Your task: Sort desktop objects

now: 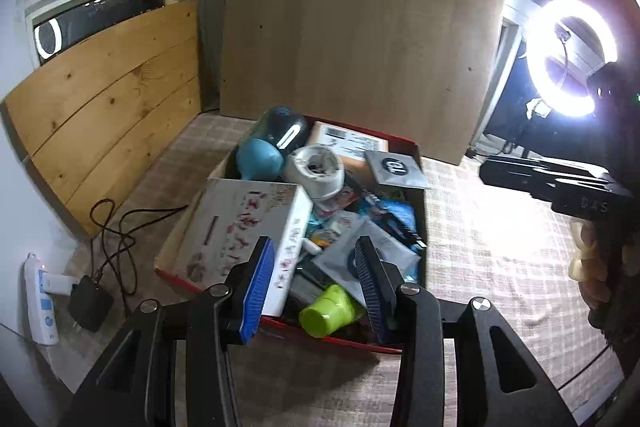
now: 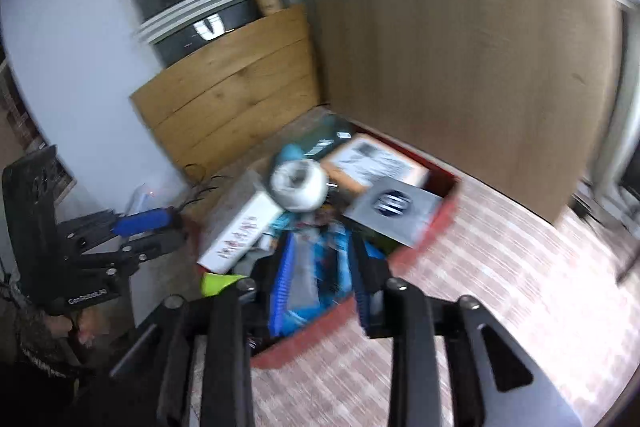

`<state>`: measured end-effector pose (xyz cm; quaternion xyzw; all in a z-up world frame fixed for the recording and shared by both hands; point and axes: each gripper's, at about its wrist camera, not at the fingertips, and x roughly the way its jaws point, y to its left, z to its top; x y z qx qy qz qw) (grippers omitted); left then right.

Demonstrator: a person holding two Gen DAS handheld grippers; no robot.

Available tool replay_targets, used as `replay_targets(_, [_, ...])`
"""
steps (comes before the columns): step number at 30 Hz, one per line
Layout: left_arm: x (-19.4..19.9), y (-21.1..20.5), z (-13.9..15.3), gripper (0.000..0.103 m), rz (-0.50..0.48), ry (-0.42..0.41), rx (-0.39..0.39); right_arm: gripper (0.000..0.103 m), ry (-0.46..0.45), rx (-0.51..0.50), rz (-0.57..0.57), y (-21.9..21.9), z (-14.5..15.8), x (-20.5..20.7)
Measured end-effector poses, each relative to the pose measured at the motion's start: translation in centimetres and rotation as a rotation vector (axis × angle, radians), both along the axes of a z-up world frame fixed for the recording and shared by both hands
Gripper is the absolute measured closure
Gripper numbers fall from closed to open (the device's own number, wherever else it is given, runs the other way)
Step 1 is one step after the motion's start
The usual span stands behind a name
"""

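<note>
A red cardboard box (image 1: 420, 163) full of clutter sits on the table. In it are a white printed carton (image 1: 240, 227), a roll of white tape (image 1: 316, 169), a teal bulb (image 1: 258, 159), a green cup (image 1: 326, 311), a grey packet (image 1: 400, 169) and blue packets (image 1: 394, 215). My left gripper (image 1: 316, 287) is open and empty above the box's near edge. My right gripper (image 2: 320, 287) is open and empty over the box (image 2: 444, 211) in a blurred view. The tape (image 2: 300, 185) and carton (image 2: 244, 227) show there too.
Wooden boards (image 1: 360, 39) stand behind the box. A power strip (image 1: 42, 295) with a black adapter (image 1: 90, 303) and cables lies at the left. A bright ring light (image 1: 568, 55) stands at the right. The table has a checked cloth (image 1: 500, 247).
</note>
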<state>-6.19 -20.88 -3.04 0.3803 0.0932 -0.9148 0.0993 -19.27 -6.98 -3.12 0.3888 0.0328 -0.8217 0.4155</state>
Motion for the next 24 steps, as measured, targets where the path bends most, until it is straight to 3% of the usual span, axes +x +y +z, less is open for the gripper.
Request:
replay_targets(2, [-0.2,1.0,0.2,0.060,-0.009,0.001,-0.012,0.069,-0.011,0.007,-0.037,1.8,-0.1,0.2])
replay_targets(6, [-0.5,2.9,1.0,0.047,-0.018,0.010,-0.023,0.067,-0.005,0.040,-0.106,4.9,-0.1,1.0])
replay_targets(15, [0.2,6.4,2.7,0.032,-0.051,0.026,-0.066,0.054,0.041,0.095,-0.302,10.8,0.7,4.2])
replay_targets(17, [0.4,6.9,2.9,0.030,-0.053,0.027,-0.073,0.047,0.057,0.117,-0.355,11.8,0.8,5.2])
replay_targets(24, [1.1,8.7,3.0,0.028,-0.069,0.022,-0.086,0.042,0.068,0.144,-0.496,15.5,0.8,7.1])
